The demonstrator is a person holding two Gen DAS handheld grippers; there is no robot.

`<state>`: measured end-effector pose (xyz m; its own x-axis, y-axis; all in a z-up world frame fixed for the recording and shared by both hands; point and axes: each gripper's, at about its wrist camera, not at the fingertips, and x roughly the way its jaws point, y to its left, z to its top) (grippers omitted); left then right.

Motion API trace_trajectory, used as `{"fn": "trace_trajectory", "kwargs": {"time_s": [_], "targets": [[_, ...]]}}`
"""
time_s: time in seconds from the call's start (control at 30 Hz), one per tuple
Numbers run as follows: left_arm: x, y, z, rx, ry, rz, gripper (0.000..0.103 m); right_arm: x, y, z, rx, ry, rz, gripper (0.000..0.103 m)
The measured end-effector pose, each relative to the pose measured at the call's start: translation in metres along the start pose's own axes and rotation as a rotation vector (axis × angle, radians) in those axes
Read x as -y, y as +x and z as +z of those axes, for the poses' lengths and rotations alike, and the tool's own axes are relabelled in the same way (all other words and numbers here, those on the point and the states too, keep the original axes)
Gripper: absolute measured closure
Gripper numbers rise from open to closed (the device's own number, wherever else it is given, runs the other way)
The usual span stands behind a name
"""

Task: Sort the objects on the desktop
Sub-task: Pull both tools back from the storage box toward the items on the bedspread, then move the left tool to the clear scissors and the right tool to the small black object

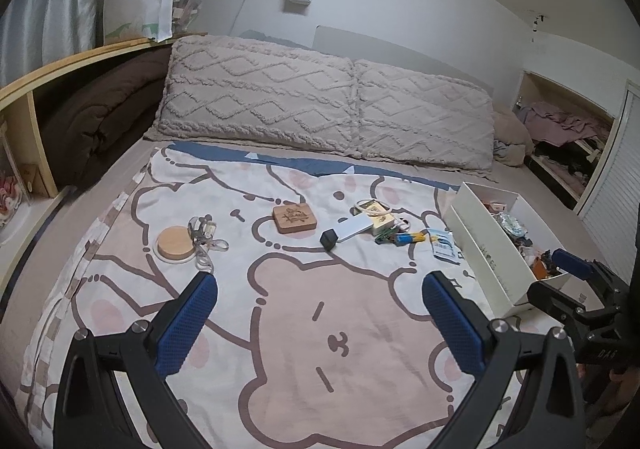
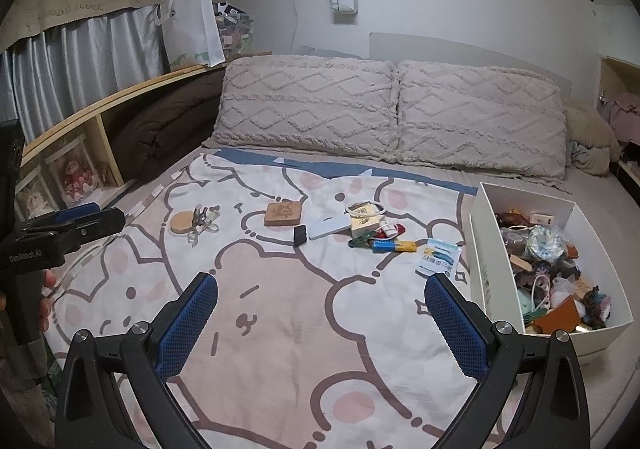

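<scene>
Small objects lie across a bear-print blanket (image 2: 280,309): a round wooden disc (image 2: 182,223) beside a tangle of clear ribbon and keys (image 2: 204,223), a square wooden block (image 2: 283,213), a black cube (image 2: 300,235), a white power bank (image 2: 330,228), a small box with a white ring (image 2: 366,219), a blue-and-yellow tube (image 2: 394,246) and a blue-white packet (image 2: 437,257). A white box (image 2: 486,269) at the right holds several mixed items. My left gripper (image 1: 320,319) and my right gripper (image 2: 322,319) both hang open and empty above the near blanket.
Two beige textured pillows (image 2: 392,113) line the headboard. A wooden shelf (image 2: 104,97) with a brown duvet runs along the left, a white bag (image 2: 192,25) on top. The right gripper shows at the white box's near corner (image 1: 540,313) in the left view.
</scene>
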<state>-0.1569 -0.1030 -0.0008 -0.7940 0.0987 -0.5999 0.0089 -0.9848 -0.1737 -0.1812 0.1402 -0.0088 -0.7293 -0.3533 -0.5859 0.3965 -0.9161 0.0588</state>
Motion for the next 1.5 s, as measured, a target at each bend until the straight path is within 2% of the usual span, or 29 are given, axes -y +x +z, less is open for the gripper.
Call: {"fn": "trace_trajectory", "kwargs": {"time_s": [0.4,1.1,1.27,1.5], "targets": [[-0.017,0.028,-0.011,-0.053,-0.009,0.019,0.0,-0.004,0.034,-0.01,-0.061,0.007,0.009,0.0],[-0.084,0.1,-0.034,-0.202,-0.11,0.081,0.0,-0.021,0.123,-0.021,-0.175,0.023,0.036,0.0],[-0.097,0.121,-0.034,-0.241,-0.17,0.069,0.0,-0.022,0.146,-0.021,-0.206,0.04,0.053,0.0],[-0.107,0.149,-0.026,-0.293,-0.181,0.118,0.0,-0.011,0.183,-0.019,-0.268,0.105,0.082,0.0]]}}
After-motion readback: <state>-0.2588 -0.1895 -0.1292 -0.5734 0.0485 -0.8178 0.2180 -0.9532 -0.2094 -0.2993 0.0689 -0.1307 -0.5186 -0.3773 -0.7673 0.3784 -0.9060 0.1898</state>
